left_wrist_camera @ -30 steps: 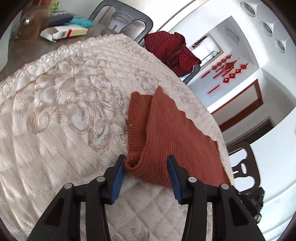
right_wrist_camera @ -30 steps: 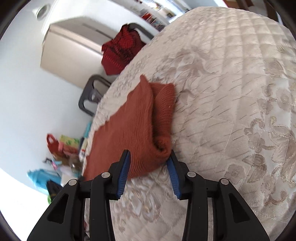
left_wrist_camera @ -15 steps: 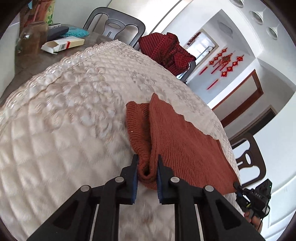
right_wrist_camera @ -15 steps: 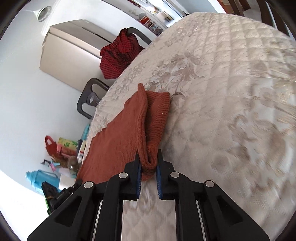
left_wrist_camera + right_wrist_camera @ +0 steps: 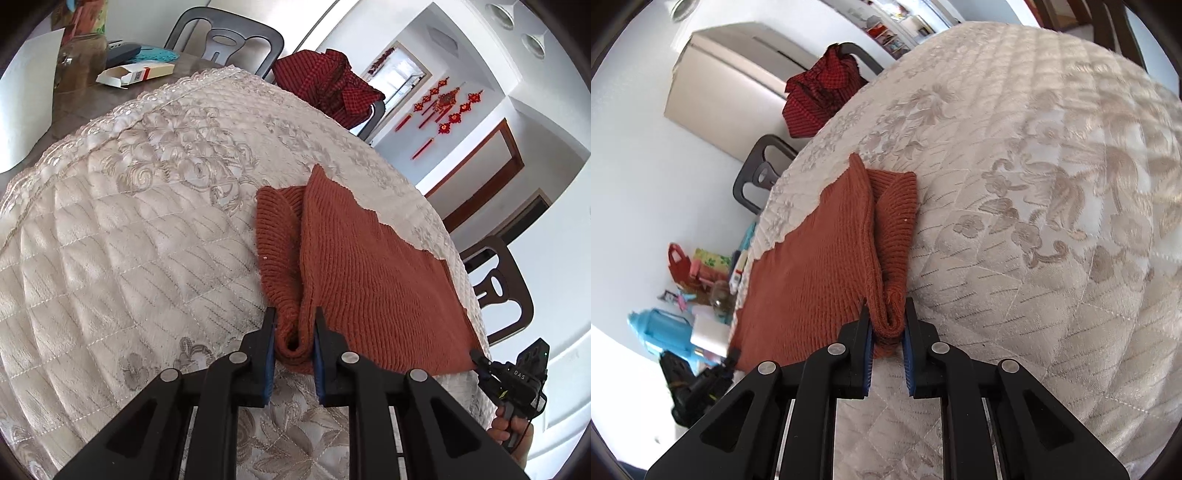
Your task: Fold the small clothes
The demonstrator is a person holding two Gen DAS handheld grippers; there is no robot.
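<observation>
Left wrist view: your left gripper (image 5: pixel 293 341) is clamped on one near corner of the rust knit garment (image 5: pixel 354 269).
The garment lies on the quilted table (image 5: pixel 129 240).
Right wrist view: your right gripper (image 5: pixel 888 332) pinches the garment's (image 5: pixel 827 266) other bunched corner; the rest lies flat on the table (image 5: pixel 1034 221).
</observation>
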